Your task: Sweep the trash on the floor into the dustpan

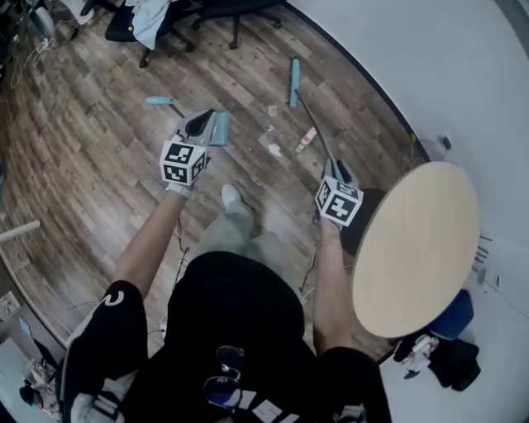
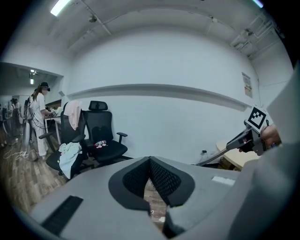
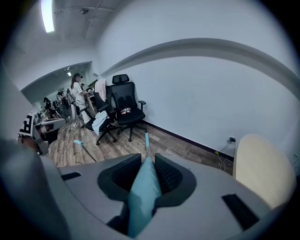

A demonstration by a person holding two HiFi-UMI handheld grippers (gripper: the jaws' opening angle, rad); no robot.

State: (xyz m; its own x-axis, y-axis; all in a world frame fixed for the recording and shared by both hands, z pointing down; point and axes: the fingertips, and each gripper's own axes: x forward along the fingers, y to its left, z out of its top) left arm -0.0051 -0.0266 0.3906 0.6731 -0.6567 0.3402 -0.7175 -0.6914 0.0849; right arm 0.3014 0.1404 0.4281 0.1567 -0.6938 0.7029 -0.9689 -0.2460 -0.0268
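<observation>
My right gripper (image 1: 335,175) (image 3: 149,171) is shut on the teal handle of the broom (image 3: 143,197). The pole runs forward to the teal brush head (image 1: 293,81) on the wood floor. Scraps of trash (image 1: 273,147) and a small tube (image 1: 307,139) lie between the brush and the dustpan. The teal dustpan (image 1: 220,129) sits just right of my left gripper's tip (image 1: 198,124); its thin pole ends in a teal grip (image 1: 157,101) (image 3: 77,142) to the left. My left gripper (image 2: 151,171) is shut, and nothing shows between its jaws in its own view.
A round wooden table (image 1: 417,248) stands close on the right, against the white wall. Black office chairs (image 1: 140,25) (image 2: 101,140) with cloth on them stand further off. Cables trail by the wall (image 1: 413,144). A person (image 2: 40,112) works at a far desk.
</observation>
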